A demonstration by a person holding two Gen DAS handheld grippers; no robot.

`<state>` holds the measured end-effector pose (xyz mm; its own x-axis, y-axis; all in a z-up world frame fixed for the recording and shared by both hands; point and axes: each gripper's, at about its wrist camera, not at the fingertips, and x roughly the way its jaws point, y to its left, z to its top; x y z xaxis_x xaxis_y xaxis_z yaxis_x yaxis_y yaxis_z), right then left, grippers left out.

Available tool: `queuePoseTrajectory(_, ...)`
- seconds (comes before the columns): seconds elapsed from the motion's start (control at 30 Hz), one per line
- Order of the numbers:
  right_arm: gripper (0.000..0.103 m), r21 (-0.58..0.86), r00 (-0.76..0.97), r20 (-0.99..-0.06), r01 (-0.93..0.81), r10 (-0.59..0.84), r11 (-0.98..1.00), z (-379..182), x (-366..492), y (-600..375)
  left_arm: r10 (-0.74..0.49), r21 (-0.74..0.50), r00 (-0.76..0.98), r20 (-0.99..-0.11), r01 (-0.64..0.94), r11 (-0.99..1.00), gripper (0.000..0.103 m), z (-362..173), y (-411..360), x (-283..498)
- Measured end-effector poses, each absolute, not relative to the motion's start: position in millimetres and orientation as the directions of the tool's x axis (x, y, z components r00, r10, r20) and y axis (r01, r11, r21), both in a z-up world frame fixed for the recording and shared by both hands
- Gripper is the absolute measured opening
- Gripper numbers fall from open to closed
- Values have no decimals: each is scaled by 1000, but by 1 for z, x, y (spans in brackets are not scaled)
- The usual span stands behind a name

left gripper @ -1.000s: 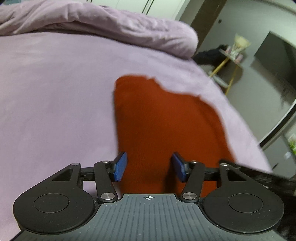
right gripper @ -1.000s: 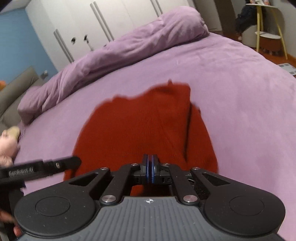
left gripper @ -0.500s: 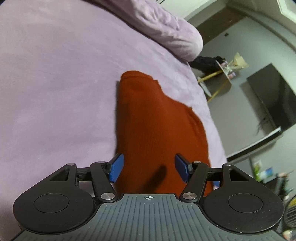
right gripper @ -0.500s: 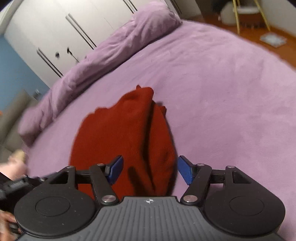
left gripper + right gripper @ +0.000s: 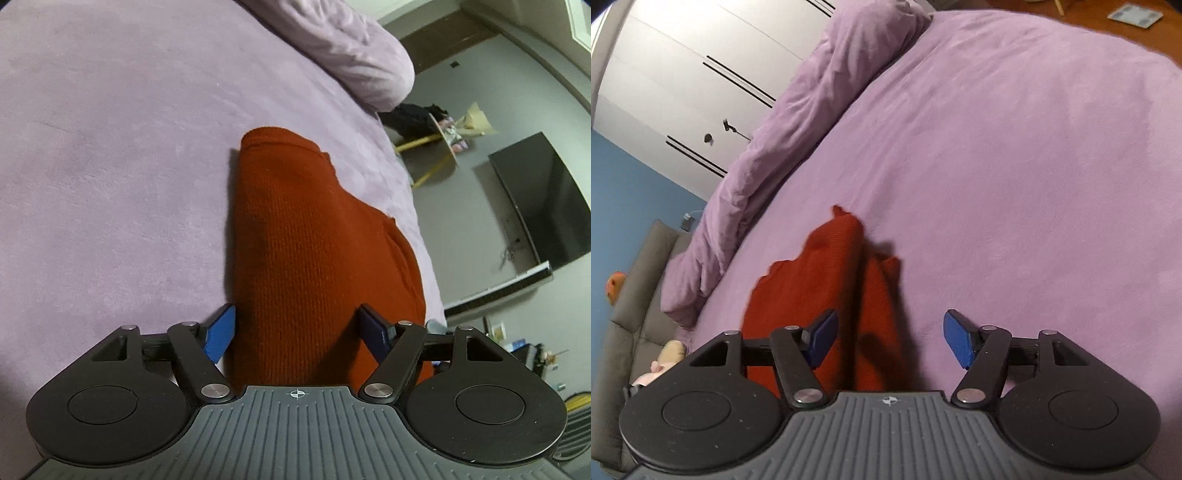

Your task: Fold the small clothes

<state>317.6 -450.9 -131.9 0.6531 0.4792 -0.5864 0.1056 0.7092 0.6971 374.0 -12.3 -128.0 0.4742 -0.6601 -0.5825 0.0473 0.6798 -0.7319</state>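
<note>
A rust-red knitted garment (image 5: 314, 251) lies folded lengthwise on the purple bed cover (image 5: 110, 166). My left gripper (image 5: 299, 330) hovers over its near end, jaws opening, the cloth showing between the blue pads without being pressed. From the right wrist view the same red garment (image 5: 827, 280) lies ahead and slightly left. My right gripper (image 5: 890, 341) stands open above the garment's right edge, its left pad over the cloth and its right pad over bare cover. Nothing is held by either gripper.
A rolled purple duvet (image 5: 798, 122) lies along the far side of the bed, in front of white wardrobe doors (image 5: 701, 66). A grey sofa (image 5: 639, 288) with soft toys stands at left. A dark screen (image 5: 543, 199) and a small round table (image 5: 439, 147) stand beyond the bed's edge.
My right gripper went from shut to open and let go of the red cloth. Both grippers rolled and shifted, so the garment now appears narrower and folded. The left jaws spread a little wider.
</note>
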Motion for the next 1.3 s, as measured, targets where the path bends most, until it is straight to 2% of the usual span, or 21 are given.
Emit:
queuePoseTrajectory(0.13, 66, 789, 631, -519, 93, 576, 608, -147, 323, -448, -641, -719, 490, -590, 42, 694, 76, -128, -21, 374)
queuePoseTrajectory(0.17, 65, 818, 615, -489, 79, 618, 569, -151, 324, -444, -633, -707, 490, -599, 48, 706, 75, -128, -25, 375)
queuePoseTrajectory(0.2, 64, 842, 600, -462, 65, 653, 536, -154, 328, -437, -628, -700, 489, -605, 49, 712, 70, -127, -26, 375)
queuePoseTrajectory(0.23, 60, 835, 593, -470, 57, 654, 547, -156, 331, -428, -623, -697, 488, -611, 41, 716, 67, -127, -26, 376)
queuePoseTrajectory(0.27, 44, 810, 596, -494, 50, 633, 585, -155, 333, -420, -622, -700, 488, -612, 32, 713, 62, -128, -26, 377)
queuePoseTrajectory(0.33, 37, 778, 606, -524, 55, 598, 626, -156, 335, -406, -620, -704, 498, -606, 26, 709, 56, -127, -24, 377)
queuePoseTrajectory(0.4, 34, 794, 625, -505, 65, 596, 604, -153, 333, -402, -618, -698, 509, -599, 46, 715, 51, -122, -22, 374)
queuePoseTrajectory(0.57, 31, 835, 639, -440, 31, 631, 550, -135, 322, -390, -621, -687, 529, -579, 93, 720, 50, -92, -9, 359)
queuePoseTrajectory(0.77, 31, 852, 518, -438, -22, 735, 523, -130, 314, -325, -478, -521, 540, -693, 83, 849, 51, -57, 38, 312)
queuePoseTrajectory(0.93, 32, 881, 458, -407, -34, 791, 472, -139, 294, -278, -397, -479, 532, -748, -18, 878, 55, -65, 79, 270)
queuePoseTrajectory(1.0, 41, 839, 464, -466, -38, 753, 542, -131, 289, -271, -360, -454, 553, -751, -37, 890, 54, -65, 88, 262)
queuePoseTrajectory(1.07, 47, 742, 487, -583, -7, 650, 670, -116, 286, -269, -323, -436, 597, -734, -50, 899, 52, -55, 93, 256)
queuePoseTrajectory(1.13, 47, 632, 553, -654, 23, 517, 774, -98, 281, -271, -284, -412, 651, -704, -49, 910, 54, -41, 94, 253)
queuePoseTrajectory(1.2, 46, 534, 639, -654, 10, 406, 845, -75, 274, -267, -260, -396, 687, -679, -44, 917, 60, -35, 91, 255)
queuePoseTrajectory(1.23, 45, 518, 663, -636, -11, 394, 855, -66, 273, -262, -256, -395, 690, -677, -48, 917, 60, -34, 87, 259)
queuePoseTrajectory(1.3, 32, 515, 661, -615, -75, 429, 854, -55, 272, -246, -255, -400, 684, -684, -59, 915, 60, -38, 77, 272)
